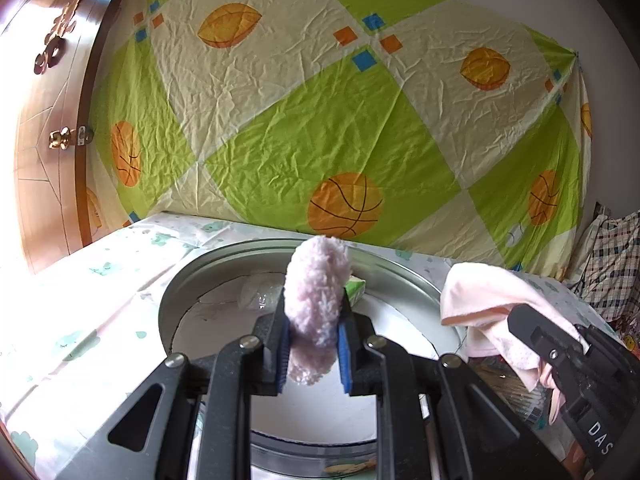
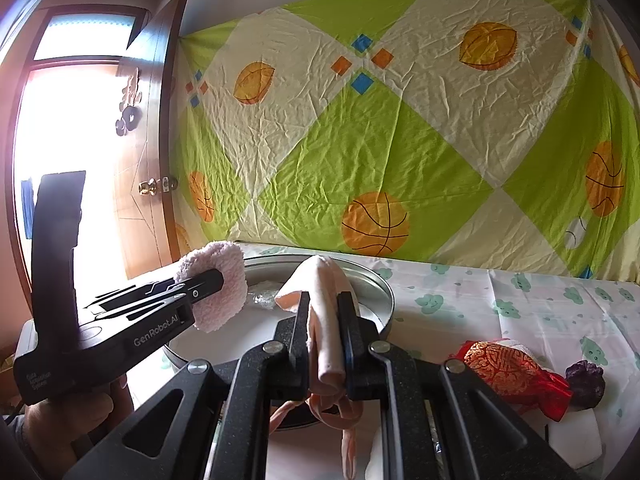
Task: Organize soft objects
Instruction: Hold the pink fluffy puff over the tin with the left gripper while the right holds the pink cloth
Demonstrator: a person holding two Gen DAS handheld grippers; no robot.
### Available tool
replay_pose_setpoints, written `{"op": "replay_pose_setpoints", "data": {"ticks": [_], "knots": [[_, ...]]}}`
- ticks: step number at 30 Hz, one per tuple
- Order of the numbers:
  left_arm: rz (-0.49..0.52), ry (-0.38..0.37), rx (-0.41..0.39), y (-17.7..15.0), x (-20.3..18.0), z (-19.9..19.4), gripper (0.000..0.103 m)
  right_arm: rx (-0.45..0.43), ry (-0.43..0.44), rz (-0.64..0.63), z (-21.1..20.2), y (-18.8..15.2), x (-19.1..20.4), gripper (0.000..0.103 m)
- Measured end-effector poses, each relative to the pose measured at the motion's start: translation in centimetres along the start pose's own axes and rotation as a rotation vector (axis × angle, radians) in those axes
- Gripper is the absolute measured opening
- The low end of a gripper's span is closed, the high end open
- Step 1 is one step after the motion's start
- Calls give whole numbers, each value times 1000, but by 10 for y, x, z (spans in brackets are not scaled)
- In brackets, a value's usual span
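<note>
My left gripper (image 1: 312, 344) is shut on a fluffy pale pink sock (image 1: 316, 300) and holds it upright above a round metal tray (image 1: 188, 276). The sock also shows in the right wrist view (image 2: 218, 280), in the left gripper (image 2: 200, 284). My right gripper (image 2: 325, 340) is shut on a folded peach cloth (image 2: 326, 312) and holds it over the tray's near rim (image 2: 384, 296). In the left wrist view the cloth (image 1: 492, 300) hangs from the right gripper (image 1: 532, 332) at the right.
The tray holds a crumpled clear wrapper (image 1: 260, 292) and a green box (image 1: 356, 290). A red and gold pouch (image 2: 516, 376) and a dark purple object (image 2: 586, 382) lie on the patterned tablecloth (image 2: 520, 300) to the right. A printed sheet hangs behind; a wooden door (image 2: 148, 152) stands left.
</note>
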State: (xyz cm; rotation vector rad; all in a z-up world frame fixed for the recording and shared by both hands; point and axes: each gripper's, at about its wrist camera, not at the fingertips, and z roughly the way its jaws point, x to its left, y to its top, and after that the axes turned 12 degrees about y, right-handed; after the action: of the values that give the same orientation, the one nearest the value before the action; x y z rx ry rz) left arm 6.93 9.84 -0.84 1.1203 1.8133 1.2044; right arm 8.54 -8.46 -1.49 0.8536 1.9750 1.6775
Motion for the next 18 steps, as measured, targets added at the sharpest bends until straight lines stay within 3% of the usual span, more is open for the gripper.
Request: {"op": "replay_pose_setpoints", "data": {"ticks": [18], "knots": [[27, 11, 57, 3, 4, 17, 17, 39, 33, 21, 14, 0, -1, 13]]}}
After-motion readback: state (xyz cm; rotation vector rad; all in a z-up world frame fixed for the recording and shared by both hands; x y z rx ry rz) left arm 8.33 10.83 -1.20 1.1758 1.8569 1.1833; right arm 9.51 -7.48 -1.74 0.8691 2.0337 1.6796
